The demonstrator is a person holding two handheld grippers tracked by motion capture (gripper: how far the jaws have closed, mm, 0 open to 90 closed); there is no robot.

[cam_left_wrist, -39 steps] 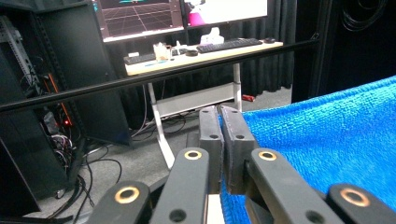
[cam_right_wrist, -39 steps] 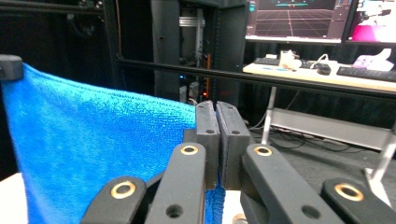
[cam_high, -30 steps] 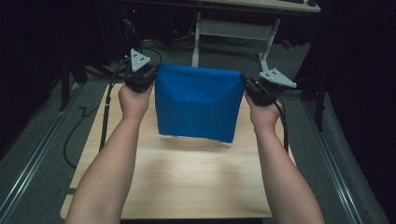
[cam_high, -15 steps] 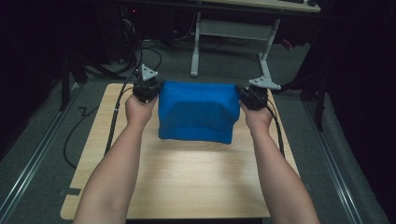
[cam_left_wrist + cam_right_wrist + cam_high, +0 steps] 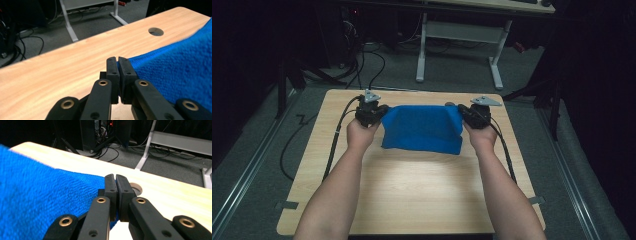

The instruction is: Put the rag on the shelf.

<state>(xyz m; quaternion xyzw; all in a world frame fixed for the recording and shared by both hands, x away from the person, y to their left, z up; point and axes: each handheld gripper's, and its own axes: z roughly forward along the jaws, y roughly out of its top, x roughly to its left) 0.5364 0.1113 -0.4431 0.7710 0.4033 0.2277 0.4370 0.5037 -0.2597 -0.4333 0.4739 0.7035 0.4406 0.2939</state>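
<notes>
A blue towel hangs stretched between my two grippers over the far half of the wooden table. My left gripper is shut on the towel's left top corner; in the left gripper view the blue towel runs off to the right from the pinched jaws of my left gripper. My right gripper is shut on the right top corner; in the right gripper view the blue towel spreads to the left of my right gripper. The towel's lower edge rests on the table.
A round cable hole sits in the table near its far edge, also seen behind the right jaws as a round cable hole. Beyond the table stand a white desk frame and floor cables. Dark surroundings flank both sides.
Both hands have come down and away from me with the towel held between them. The towel, first hanging high and long, now droops low with its bottom edge on the table.
</notes>
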